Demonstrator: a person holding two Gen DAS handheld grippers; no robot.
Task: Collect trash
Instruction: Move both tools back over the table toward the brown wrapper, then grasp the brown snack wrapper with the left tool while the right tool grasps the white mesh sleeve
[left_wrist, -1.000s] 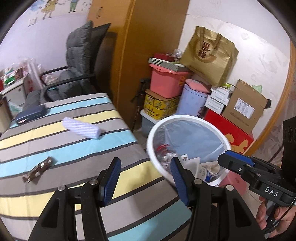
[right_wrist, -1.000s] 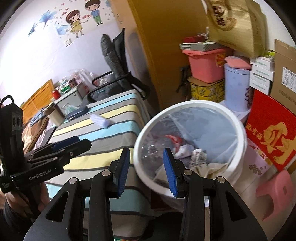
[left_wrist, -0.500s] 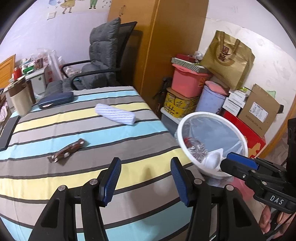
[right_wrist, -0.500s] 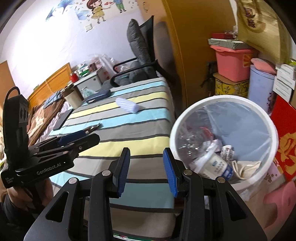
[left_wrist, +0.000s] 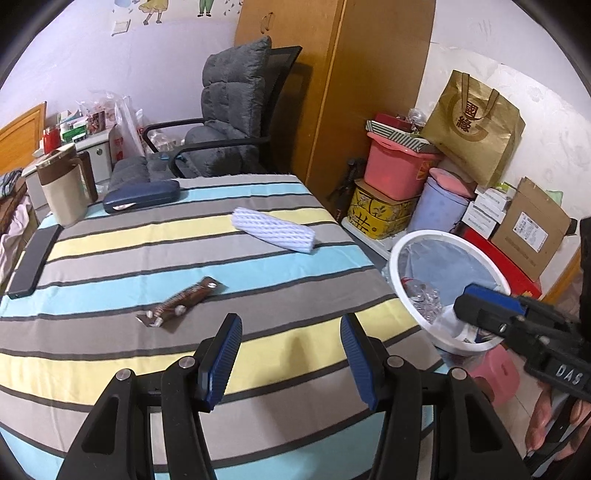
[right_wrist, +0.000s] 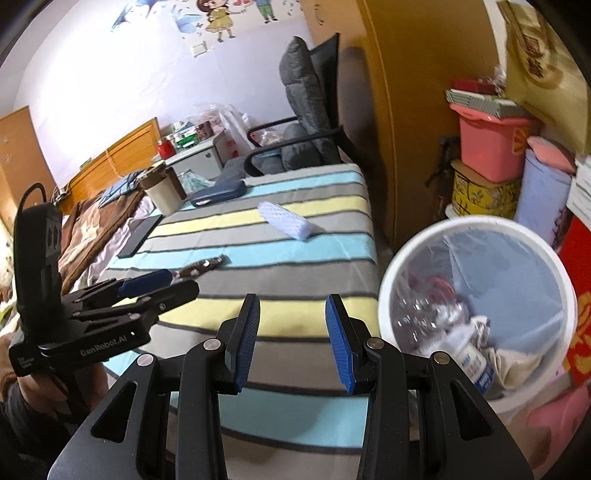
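Brown wrapper (left_wrist: 183, 301) and white foam sleeve (left_wrist: 273, 230) are lying on the counter (left_wrist: 110, 258) uncollected, at 11 and 12 o'clock of the released, empty left gripper (left_wrist: 291, 354), while the bin (right_wrist: 476, 306), at 2 o'clock of the equally empty right gripper (right_wrist: 293, 341), is already holding trash.

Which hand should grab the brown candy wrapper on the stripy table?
Probably the left. The left gripper hangs open and empty just short of the brown wrapper. The right gripper, also open, sits nearer the white bin, farther from it.
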